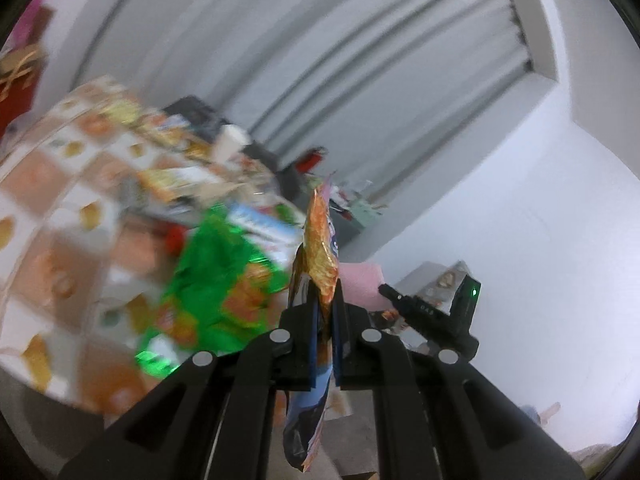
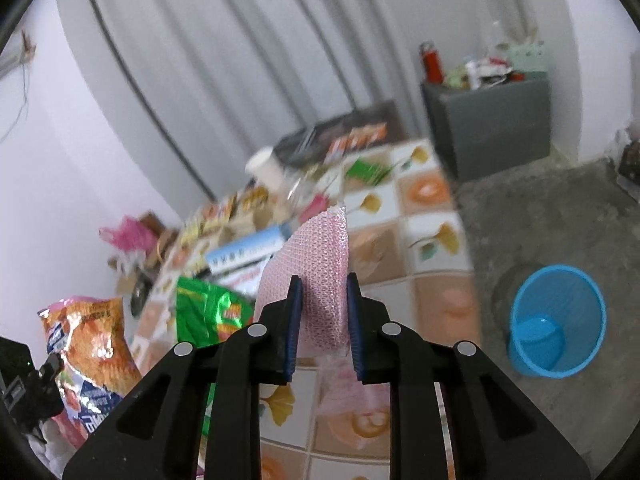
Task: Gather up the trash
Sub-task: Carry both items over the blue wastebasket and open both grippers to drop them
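My left gripper (image 1: 325, 308) is shut on an orange and blue snack wrapper (image 1: 320, 252), held edge-on above the table; the wrapper also shows in the right wrist view (image 2: 92, 352) at lower left. My right gripper (image 2: 323, 300) is shut on a pink foam net wrap (image 2: 316, 264), lifted over the patterned tablecloth (image 2: 424, 224). A crumpled green snack bag (image 1: 216, 280) lies on the table, also in the right wrist view (image 2: 208, 312). A blue mesh waste bin (image 2: 556, 320) stands on the floor to the right of the table.
The table holds several wrappers, boxes, a white cup (image 2: 266, 168) and a blue-white packet (image 2: 248, 252). A grey box (image 2: 488, 120) full of clutter stands against the curtain, with a red bottle (image 2: 432, 60). Concrete floor (image 2: 560, 216) lies right of the table.
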`<state>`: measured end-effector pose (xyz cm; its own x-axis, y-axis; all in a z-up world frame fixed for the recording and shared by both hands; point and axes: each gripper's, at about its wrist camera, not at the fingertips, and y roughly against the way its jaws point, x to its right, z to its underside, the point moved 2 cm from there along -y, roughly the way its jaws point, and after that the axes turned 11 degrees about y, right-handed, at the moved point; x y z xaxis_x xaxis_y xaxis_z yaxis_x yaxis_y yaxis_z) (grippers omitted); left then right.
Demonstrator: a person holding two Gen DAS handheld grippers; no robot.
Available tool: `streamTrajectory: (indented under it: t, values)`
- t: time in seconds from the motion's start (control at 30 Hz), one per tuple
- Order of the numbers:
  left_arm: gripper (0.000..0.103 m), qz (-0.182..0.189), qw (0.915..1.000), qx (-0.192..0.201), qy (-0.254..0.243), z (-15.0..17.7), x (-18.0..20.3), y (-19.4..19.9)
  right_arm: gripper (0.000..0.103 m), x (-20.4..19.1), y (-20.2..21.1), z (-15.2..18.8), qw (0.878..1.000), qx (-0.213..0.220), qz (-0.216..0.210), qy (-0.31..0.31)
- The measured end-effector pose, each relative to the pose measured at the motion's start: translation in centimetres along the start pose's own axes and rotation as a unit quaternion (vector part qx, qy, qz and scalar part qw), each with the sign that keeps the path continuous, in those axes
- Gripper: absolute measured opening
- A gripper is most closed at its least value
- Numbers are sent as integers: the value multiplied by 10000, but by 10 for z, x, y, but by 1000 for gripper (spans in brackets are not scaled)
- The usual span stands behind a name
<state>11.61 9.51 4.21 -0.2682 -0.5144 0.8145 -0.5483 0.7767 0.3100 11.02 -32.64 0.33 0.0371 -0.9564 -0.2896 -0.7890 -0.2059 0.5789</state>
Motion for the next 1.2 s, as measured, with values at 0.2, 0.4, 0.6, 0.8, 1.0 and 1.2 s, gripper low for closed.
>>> streamTrajectory:
  t: [0.2,0.4,0.6,0.8,1.0,1.2]
  values:
    - [5,192,9937,-569,-942,-5,83,-97,20,73,70,10,9930,586,919,-449]
    - [5,-93,9734,-1538,-1694,26,161,-255,20,174,101,47,9720,459,1997,-1151]
    - [5,-644,9457,-2060,-2431,102,197,-411,20,265,86,94,9447,89,2529,-2087]
    - [5,-1199,9194,-2373,-2898,169,169,-531,20,334,39,122,9219,-310,2689,-2773]
    - [11,-1631,9167,-2315,-2818,204,126,-614,25,368,-6,138,9128,-508,2694,-3028]
    - [38,-2248,9036,-2657,-2497,220,87,-647,48,384,-53,172,9099,-901,2337,-3307]
